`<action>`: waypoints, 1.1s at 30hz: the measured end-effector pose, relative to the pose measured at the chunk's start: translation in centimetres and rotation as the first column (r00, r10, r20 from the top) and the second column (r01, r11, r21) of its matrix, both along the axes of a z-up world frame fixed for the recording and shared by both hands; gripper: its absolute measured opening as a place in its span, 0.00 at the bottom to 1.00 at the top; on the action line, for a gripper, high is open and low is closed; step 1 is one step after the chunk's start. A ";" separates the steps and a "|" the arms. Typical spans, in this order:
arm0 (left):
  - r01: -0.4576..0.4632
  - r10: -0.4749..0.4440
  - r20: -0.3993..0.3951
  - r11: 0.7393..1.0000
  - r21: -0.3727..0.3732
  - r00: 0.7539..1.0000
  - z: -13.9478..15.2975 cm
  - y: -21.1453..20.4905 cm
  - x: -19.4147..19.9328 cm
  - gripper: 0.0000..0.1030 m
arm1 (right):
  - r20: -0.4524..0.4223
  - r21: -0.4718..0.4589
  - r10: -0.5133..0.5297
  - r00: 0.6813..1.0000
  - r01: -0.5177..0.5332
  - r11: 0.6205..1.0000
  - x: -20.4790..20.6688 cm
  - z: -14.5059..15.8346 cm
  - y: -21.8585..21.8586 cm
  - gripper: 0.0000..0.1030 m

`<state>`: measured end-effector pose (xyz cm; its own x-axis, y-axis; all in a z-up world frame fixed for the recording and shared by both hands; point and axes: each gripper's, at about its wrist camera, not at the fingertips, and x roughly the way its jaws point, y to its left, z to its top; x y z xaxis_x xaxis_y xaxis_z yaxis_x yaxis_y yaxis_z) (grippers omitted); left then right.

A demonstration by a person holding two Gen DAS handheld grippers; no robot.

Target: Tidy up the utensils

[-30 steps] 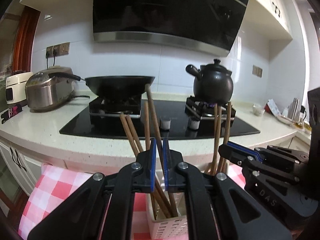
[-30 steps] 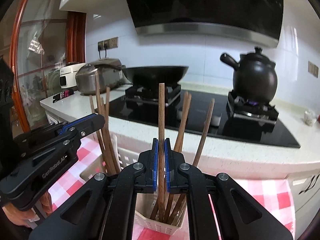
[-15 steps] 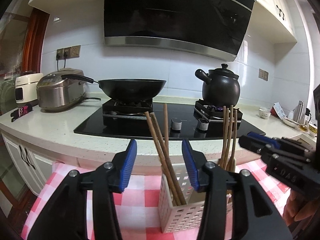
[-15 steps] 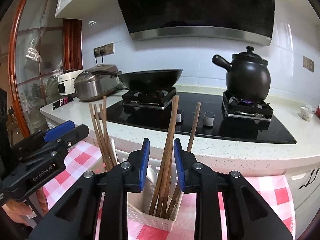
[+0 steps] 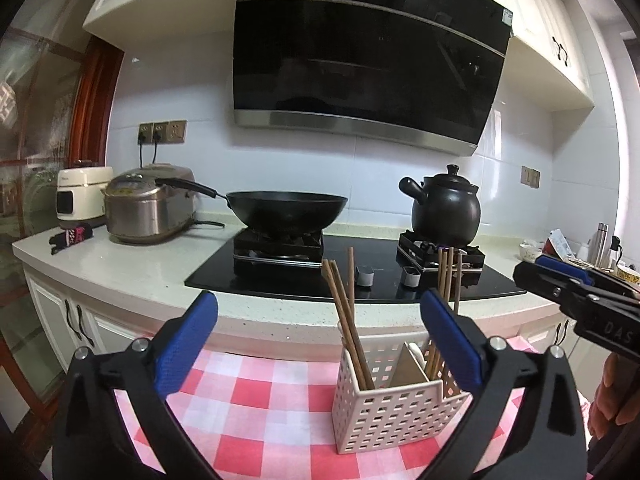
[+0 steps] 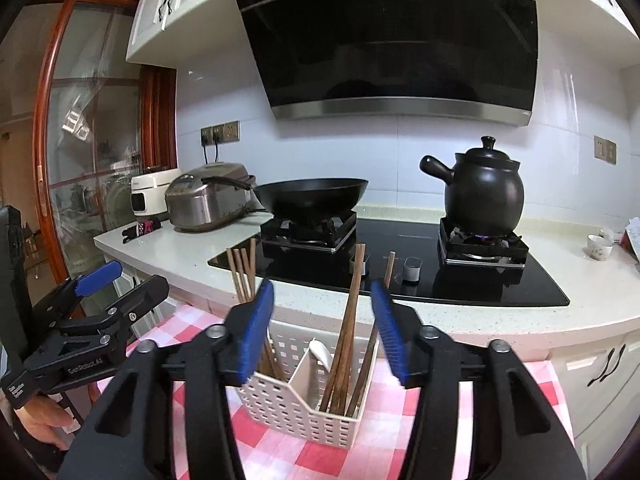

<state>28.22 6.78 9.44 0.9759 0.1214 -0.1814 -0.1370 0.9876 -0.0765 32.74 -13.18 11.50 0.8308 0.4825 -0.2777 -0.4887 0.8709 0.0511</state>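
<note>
The white perforated holder [image 6: 304, 404] stands on the red-and-white checked cloth [image 5: 256, 408] covering the table, close to the table's far edge, just below the kitchen counter [image 6: 520, 312]. A divider splits it in two. The left compartment holds several wooden chopsticks [image 5: 344, 312]; the right compartment holds another bunch of chopsticks [image 6: 348, 332], leaning, with a white spoon [image 6: 322, 354] beside them. The left gripper [image 5: 318, 340] has just been opening; its blue-padded fingers [image 5: 188, 344] stand wide apart, back from the holder, with nothing between them. The right gripper [image 6: 322, 328] has also just been opening; its fingers [image 6: 256, 328] are spread and clear of the chopsticks seen beyond them. Behind, a black wok [image 5: 286, 212] and a dark clay pot [image 6: 484, 188] sit on the stove.
</note>
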 end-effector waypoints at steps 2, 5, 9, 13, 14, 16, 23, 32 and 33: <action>-0.003 0.003 -0.001 1.000 0.011 1.000 0.2 0.0 -1.1 0.95 | 0.003 0.010 -0.002 1.000 0.002 1.000 -1.0 0.1 -0.4 0.53; 0.001 -0.001 -0.001 1.000 0.005 1.000 0.2 0.2 -2.4 0.95 | 0.004 0.028 -0.005 1.000 0.005 1.000 -2.5 0.0 -1.2 0.57; 0.047 -0.046 -0.031 0.999 0.021 0.998 -0.2 0.0 -4.3 0.95 | 0.001 0.037 0.010 1.000 -0.010 0.999 -4.2 -0.6 -2.1 0.65; 0.072 -0.072 -0.041 0.997 0.017 0.997 -0.6 -0.3 -6.3 0.95 | 0.002 0.035 0.038 0.999 -0.038 0.999 -6.4 -1.8 -2.7 0.72; 0.078 -0.077 -0.045 0.997 0.012 0.996 -0.7 -0.4 -6.7 0.95 | 0.002 0.037 0.045 0.999 -0.045 0.998 -6.8 -2.0 -2.9 0.74; 0.088 -0.087 -0.052 0.996 0.004 0.995 -1.2 -0.6 -7.4 0.95 | 0.003 0.033 0.057 0.998 -0.057 0.998 -7.5 -2.6 -3.0 0.76; 0.125 -0.126 -0.047 0.992 -0.028 0.991 -2.3 -0.8 -8.8 0.95 | -0.008 0.031 0.077 0.997 -0.076 0.997 -9.0 -4.2 -3.8 0.82; 0.156 -0.158 -0.091 0.987 -0.029 0.983 -4.1 -1.6 -8.7 0.95 | -0.043 0.042 0.082 0.996 -0.081 0.996 -8.6 -4.9 -4.3 0.82; 0.157 -0.159 -0.095 0.987 -0.030 0.983 -4.2 -1.6 -8.6 0.95 | -0.046 0.039 0.085 0.995 -0.083 0.996 -8.5 -5.0 -4.3 0.82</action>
